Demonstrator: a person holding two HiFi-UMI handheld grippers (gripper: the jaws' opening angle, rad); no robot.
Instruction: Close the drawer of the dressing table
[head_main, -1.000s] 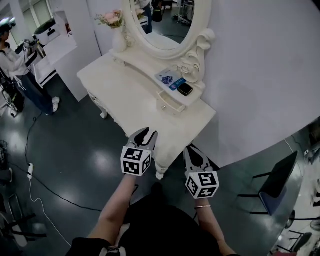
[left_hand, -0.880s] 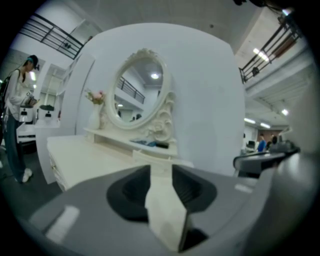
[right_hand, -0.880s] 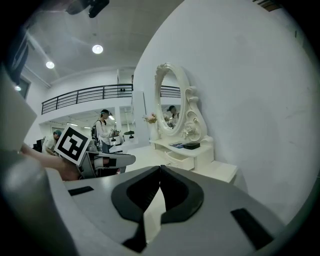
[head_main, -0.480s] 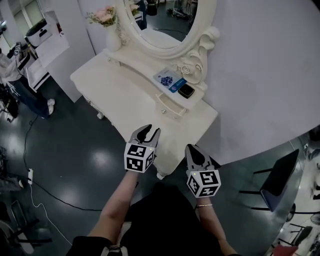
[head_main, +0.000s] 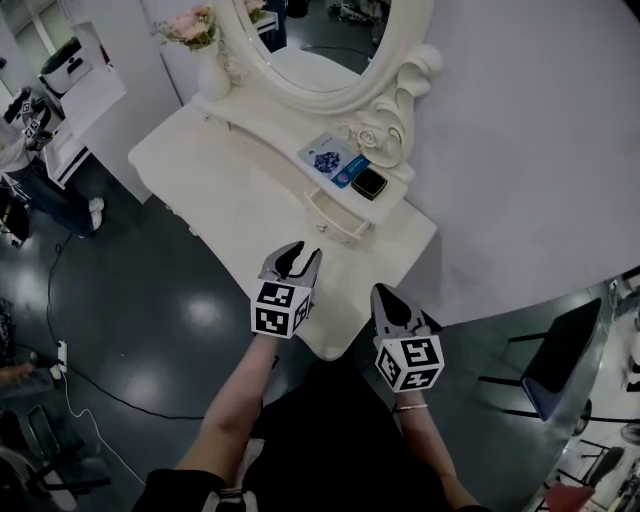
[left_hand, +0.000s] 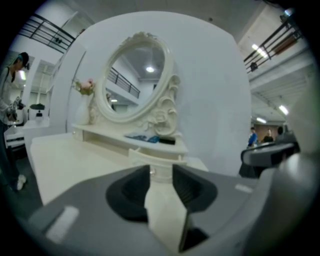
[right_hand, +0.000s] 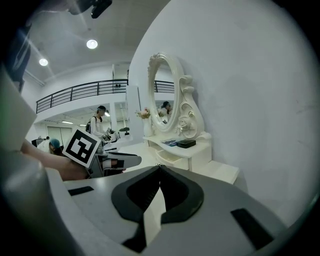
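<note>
**Dressing table** (head_main: 240, 190): cream-white, carved, set against a white wall. All places below are given from its drawer.

**Drawer** (head_main: 335, 220): small, with a round knob, under the raised shelf (head_main: 395, 195) at the back of the counter (head_main: 215, 165). It stands pulled partway out, with its open top showing in the head view. The left gripper view has it straight ahead (left_hand: 150, 159). The right gripper view has it left of centre (right_hand: 167, 159).

**Items above the drawer, on the shelf:**
- black case (head_main: 370, 182), directly over the drawer
- blue card (head_main: 351, 170), touching the case
- patterned card (head_main: 326, 157), beside the blue card

**Mirror** (head_main: 320, 40): oval, in a scrolled frame, behind and above the drawer.

**Vase** (head_main: 205, 65): holds pink flowers, well left of the drawer at the far end of the counter.

**Left gripper** (head_main: 299, 253): in front of the drawer, over the near part of the counter, pointing at the drawer but apart from it. Its jaws are released and hold nothing. The drawer knob shows through the gap in its own view (left_hand: 161, 172).

**Right gripper** (head_main: 384, 295): in front and to the right of the drawer, at the counter's near edge. Its jaws are clenched together on nothing (right_hand: 160, 169).

**Surroundings:**
- dark glossy floor (head_main: 150, 330)
- chair (head_main: 560, 360), well right of the drawer
- person (head_main: 30, 140), well left of the drawer
</note>
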